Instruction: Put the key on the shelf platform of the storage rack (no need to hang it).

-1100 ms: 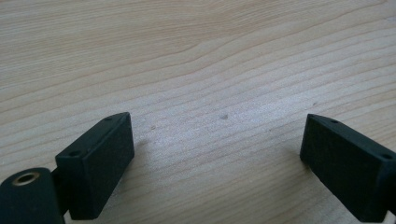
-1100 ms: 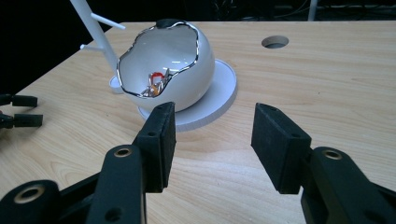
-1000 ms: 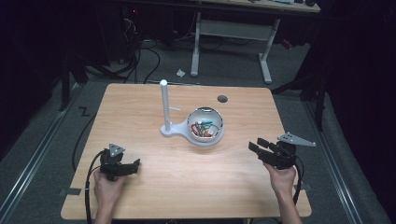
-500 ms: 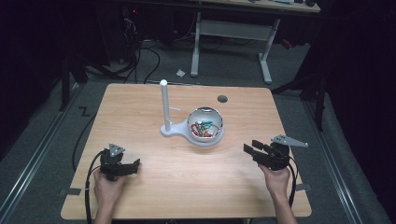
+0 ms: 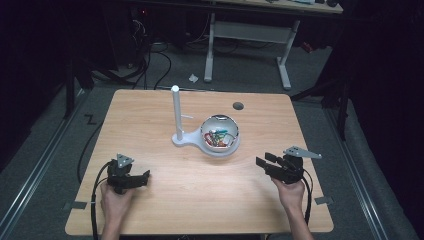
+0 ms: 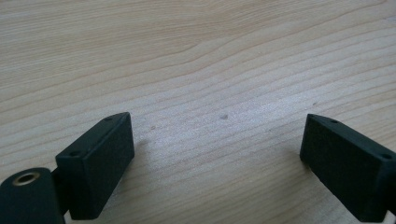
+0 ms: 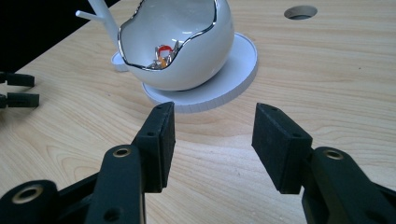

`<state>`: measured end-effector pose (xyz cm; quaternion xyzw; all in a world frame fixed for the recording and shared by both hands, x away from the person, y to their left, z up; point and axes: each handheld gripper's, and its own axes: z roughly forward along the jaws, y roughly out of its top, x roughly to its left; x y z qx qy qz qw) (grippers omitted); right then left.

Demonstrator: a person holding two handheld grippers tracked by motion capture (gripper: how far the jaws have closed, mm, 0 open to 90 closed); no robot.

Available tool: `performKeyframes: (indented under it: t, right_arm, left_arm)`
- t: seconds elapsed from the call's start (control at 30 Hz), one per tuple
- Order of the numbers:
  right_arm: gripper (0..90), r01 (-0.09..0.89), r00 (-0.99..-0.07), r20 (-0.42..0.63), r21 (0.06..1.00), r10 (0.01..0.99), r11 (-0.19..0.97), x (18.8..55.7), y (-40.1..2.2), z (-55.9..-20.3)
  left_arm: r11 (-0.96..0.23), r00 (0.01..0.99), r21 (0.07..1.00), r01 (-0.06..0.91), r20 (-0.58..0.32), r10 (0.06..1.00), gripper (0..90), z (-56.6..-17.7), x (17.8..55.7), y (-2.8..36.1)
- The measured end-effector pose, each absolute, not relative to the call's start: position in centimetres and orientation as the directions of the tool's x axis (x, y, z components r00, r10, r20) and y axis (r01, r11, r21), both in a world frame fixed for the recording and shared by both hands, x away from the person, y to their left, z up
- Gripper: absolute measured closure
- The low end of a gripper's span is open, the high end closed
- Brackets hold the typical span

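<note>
Left gripper: your left gripper sits low over the near-left part of the table, jaws spread wide with only bare wood between them; it has hold of nothing

Left gripper view: the two black jaws stand far apart over the wood grain, close above the surface

Stand: a white post rises from a white base at the table's middle, with a thin peg sticking out of its side

Bowl: the white egg-shaped bowl, with a jagged silver rim, sits on the round part of that base, just right of the post; small coloured items lie inside, too small to name

Right gripper: your right gripper is near the table's right edge, jaws parted to a middling gap and empty, pointed toward the bowl and apart from it

Table hole: a round hole lies beyond the bowl

Progress: by my reading nothing is done yet; the items are all in the bowl and neither gripper has reached it

Left to do: you likely need to close the gap to the bowl, dip past the rim and pick out an item
</note>
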<state>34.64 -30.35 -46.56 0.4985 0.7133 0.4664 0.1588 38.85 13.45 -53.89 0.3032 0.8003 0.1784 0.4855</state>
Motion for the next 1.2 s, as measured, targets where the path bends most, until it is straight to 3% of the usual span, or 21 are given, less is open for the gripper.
performKeyframes:
  t: [1.2]
  right_arm:
    - [47.5, 0.609, -0.416, 0.156, 0.779, 0.896, 0.147, 35.8, -28.7, -50.7]
  left_arm:
    - [0.752, -0.345, 0.580, 0.312, -0.669, 0.659, 10.1, -53.9, 38.9, 13.5]
